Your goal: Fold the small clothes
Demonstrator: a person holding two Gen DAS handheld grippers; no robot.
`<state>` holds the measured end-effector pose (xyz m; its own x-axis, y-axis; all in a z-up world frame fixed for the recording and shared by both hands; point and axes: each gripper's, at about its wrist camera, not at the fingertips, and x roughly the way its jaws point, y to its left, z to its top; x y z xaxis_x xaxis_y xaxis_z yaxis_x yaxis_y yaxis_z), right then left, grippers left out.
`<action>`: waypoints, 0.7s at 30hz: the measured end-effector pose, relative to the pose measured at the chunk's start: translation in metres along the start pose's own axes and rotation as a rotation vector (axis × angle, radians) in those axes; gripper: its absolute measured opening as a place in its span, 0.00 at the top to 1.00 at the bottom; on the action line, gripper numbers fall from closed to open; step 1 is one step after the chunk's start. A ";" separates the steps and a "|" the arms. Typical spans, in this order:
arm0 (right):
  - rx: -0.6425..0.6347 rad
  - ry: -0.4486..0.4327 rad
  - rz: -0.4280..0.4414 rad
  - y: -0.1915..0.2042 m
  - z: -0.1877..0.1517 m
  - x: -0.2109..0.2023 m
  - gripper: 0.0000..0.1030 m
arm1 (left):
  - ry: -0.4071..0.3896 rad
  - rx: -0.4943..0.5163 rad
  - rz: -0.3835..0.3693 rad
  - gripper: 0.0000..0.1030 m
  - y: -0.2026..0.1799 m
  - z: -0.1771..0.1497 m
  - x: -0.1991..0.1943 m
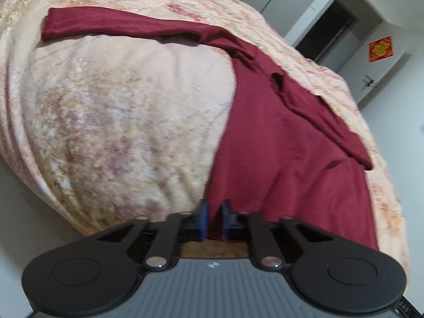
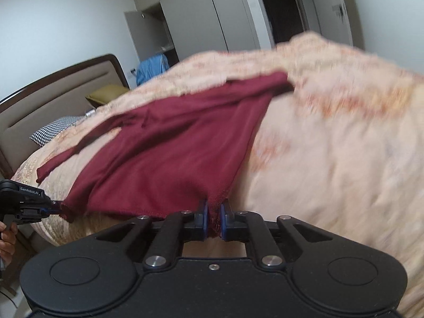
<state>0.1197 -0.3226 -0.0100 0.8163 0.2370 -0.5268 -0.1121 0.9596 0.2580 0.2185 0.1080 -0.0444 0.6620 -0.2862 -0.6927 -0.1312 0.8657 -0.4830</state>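
- Pinching the hem of the dark red top in the left wrist view: our left gripper has its blue pads nearly together with the fabric edge between them. The garment spreads ahead of the fingers over the peach bedspread, one sleeve stretched far ahead to the left.
- Right wrist view: our right gripper is clamped narrow on the hem's other corner; left gripper grips left of the fingers.
- We judge the knit soft, light and limp: it will sag and drape, so hold corners, keep the hem taut.
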 end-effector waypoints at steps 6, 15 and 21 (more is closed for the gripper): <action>-0.005 -0.071 -0.029 -0.030 0.022 -0.044 0.94 | -0.070 -0.002 0.008 0.96 -0.012 -0.006 -0.029; -0.068 -0.043 -0.061 -0.045 0.017 -0.092 0.94 | -0.116 0.018 -0.044 0.96 -0.024 -0.044 -0.078; -0.027 0.057 -0.068 -0.056 -0.006 -0.073 0.93 | -0.085 -0.001 -0.030 0.96 -0.011 -0.073 -0.073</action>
<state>0.0628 -0.3924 0.0097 0.7891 0.1788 -0.5877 -0.0733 0.9773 0.1989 0.1177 0.0892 -0.0272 0.7260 -0.2759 -0.6300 -0.1113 0.8568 -0.5035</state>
